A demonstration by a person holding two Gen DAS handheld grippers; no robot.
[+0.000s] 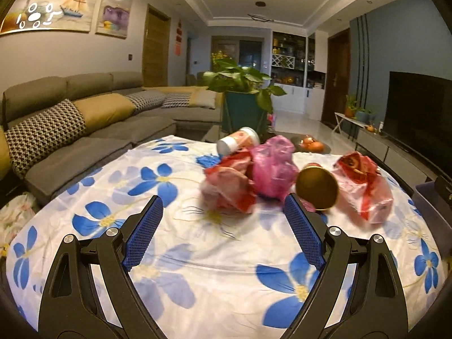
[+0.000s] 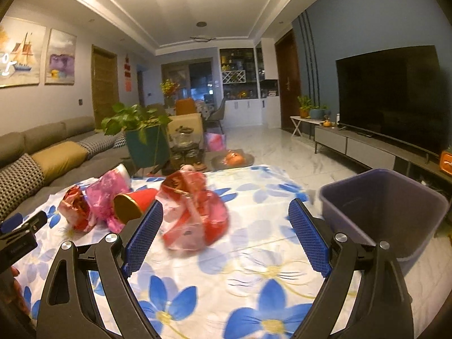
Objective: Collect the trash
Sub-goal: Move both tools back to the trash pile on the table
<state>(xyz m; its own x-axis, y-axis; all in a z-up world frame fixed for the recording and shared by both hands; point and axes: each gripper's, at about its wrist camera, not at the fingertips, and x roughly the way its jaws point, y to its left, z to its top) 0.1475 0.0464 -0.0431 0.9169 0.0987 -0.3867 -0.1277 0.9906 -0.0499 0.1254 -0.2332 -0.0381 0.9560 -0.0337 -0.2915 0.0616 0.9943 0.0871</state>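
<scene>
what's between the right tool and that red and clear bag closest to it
Nothing visible. The right tool is open, with only bare floral cloth between it and the red and clear bag. The purple bin stands off to the right.

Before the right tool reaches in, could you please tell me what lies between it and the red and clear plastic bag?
Nothing: in the right wrist view only bare flowered cloth separates the open right tool from the bag.
</scene>
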